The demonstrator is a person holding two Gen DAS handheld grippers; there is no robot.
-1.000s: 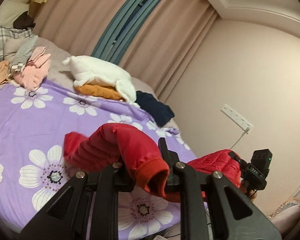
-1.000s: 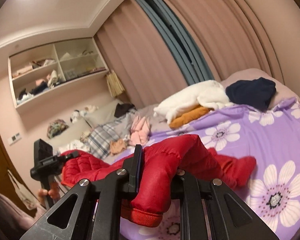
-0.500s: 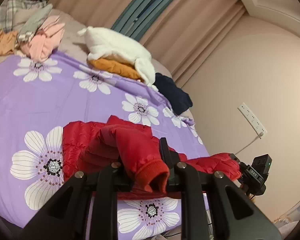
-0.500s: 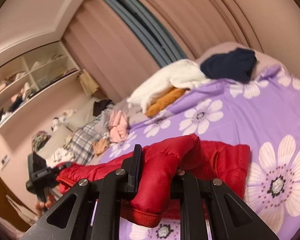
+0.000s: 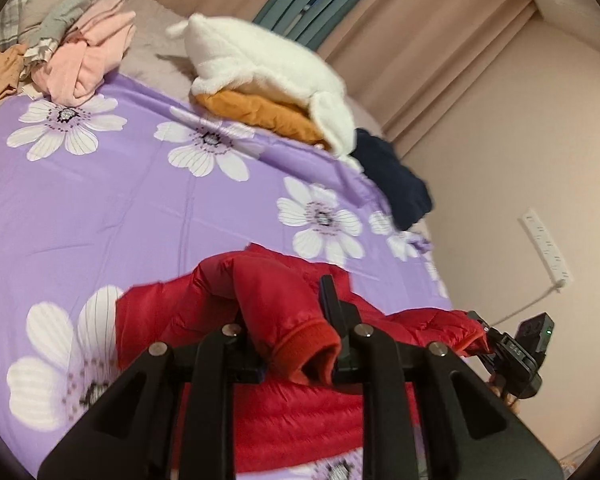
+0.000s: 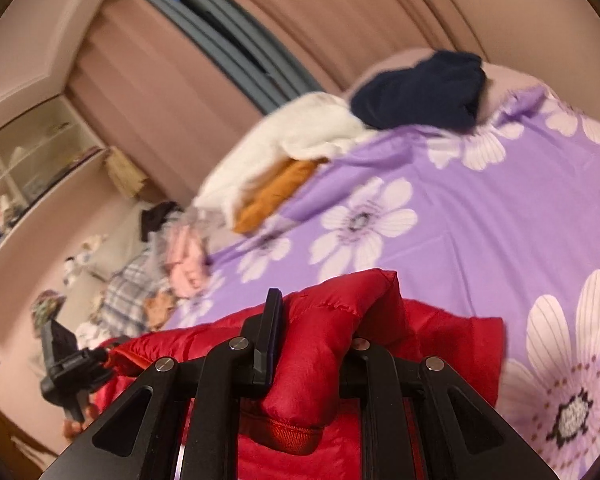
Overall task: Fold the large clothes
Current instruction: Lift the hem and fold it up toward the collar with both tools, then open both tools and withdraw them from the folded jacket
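Observation:
A red quilted puffer jacket (image 5: 300, 412) lies at the near edge of the purple flowered bed cover (image 5: 120, 208). My left gripper (image 5: 288, 320) is shut on one red sleeve near its ribbed cuff (image 5: 312, 344). My right gripper (image 6: 316, 320) is shut on the other sleeve (image 6: 320, 352), its cuff hanging below the jaws. Both sleeves are held low over the jacket body (image 6: 440, 340). The right gripper shows at the right of the left wrist view (image 5: 516, 352), and the left gripper at the left of the right wrist view (image 6: 68, 364).
At the far side of the bed lie a white fleece garment (image 5: 268, 68) over an orange one (image 5: 260, 112), a navy garment (image 5: 396, 184), and a pink and plaid pile (image 5: 76, 56). A wall with a power strip (image 5: 548, 248) stands to the right. Shelves (image 6: 28, 172) stand at the left.
Both grippers have come down and forward with the sleeves. The jacket body now lies flatter on the bed cover.

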